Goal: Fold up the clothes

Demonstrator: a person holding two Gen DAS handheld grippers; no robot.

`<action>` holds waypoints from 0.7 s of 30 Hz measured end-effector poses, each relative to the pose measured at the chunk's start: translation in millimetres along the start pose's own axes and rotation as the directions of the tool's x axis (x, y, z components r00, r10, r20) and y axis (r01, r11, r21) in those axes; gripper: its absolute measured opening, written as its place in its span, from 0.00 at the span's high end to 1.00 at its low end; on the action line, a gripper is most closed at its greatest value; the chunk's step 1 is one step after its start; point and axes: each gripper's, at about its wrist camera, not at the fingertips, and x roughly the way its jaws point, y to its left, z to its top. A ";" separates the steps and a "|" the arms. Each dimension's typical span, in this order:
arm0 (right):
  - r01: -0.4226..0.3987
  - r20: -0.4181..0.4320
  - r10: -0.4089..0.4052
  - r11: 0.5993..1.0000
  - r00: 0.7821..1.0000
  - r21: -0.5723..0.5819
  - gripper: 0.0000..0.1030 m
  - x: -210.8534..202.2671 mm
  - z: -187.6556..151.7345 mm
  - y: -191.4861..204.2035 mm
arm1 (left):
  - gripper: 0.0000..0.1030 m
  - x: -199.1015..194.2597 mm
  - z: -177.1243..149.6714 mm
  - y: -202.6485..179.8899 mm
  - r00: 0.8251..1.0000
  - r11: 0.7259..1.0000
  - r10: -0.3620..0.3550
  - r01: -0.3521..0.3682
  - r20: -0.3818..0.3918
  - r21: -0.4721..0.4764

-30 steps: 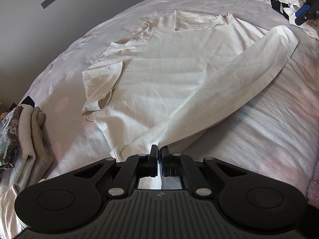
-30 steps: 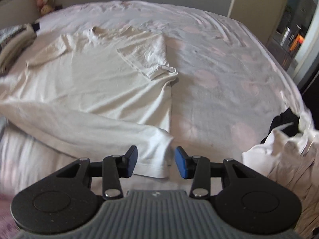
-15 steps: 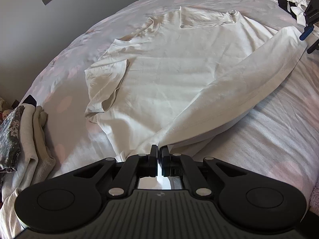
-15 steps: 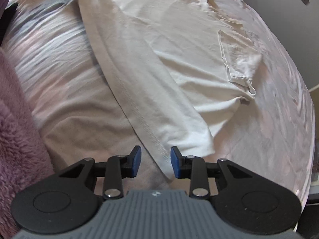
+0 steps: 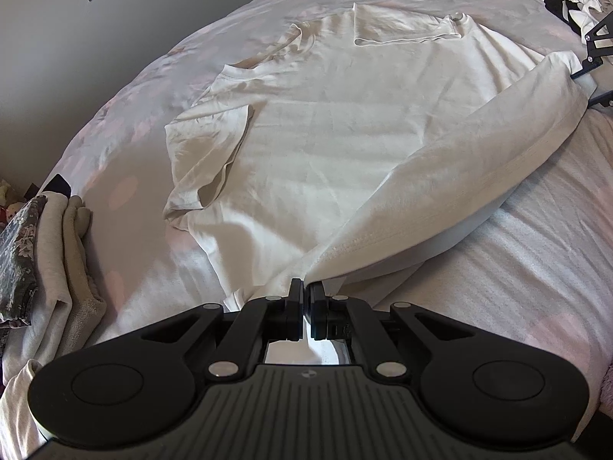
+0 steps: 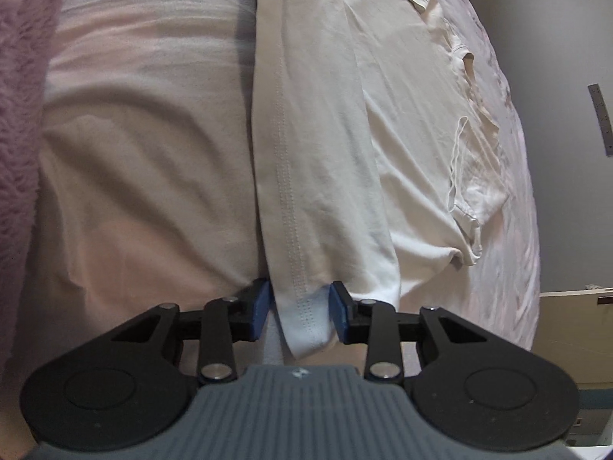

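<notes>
A cream T-shirt lies flat on the bed, both sleeves folded inward. Its bottom hem is lifted and turned over as a band between the two grippers. My left gripper is shut on the hem's left corner. The right gripper shows at the far right edge of the left wrist view, at the hem's other corner. In the right wrist view that stitched corner hangs between the blue pads of my right gripper. The jaws have narrowed around it but do not squeeze it.
A stack of folded clothes sits at the bed's left edge. A heap of unfolded clothes lies at the far right. A pink fuzzy blanket borders the near side. A pale bedcover lies under everything.
My right gripper rolled over and came down onto the hem's right corner, its jaws narrowing around it. The left gripper kept its grip and hardly moved.
</notes>
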 end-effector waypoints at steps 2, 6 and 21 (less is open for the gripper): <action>0.048 -0.017 -0.048 0.999 0.999 -0.016 0.92 1.8 0.7 3.1 | 0.99 -1.8 -1.6 -1.1 1.000 1.000 0.007 -0.007 0.003 0.001; 0.104 -0.005 -0.104 0.990 0.995 0.090 0.93 -12.9 -0.4 -6.8 | 0.99 -13.2 -3.9 -2.2 0.999 1.000 0.025 -0.025 0.025 0.007; 0.241 -0.064 -0.254 0.762 0.965 0.601 0.95 -142.9 -7.1 -27.9 | 0.99 -109.4 -30.4 -36.9 0.966 0.976 0.166 -0.189 0.200 0.106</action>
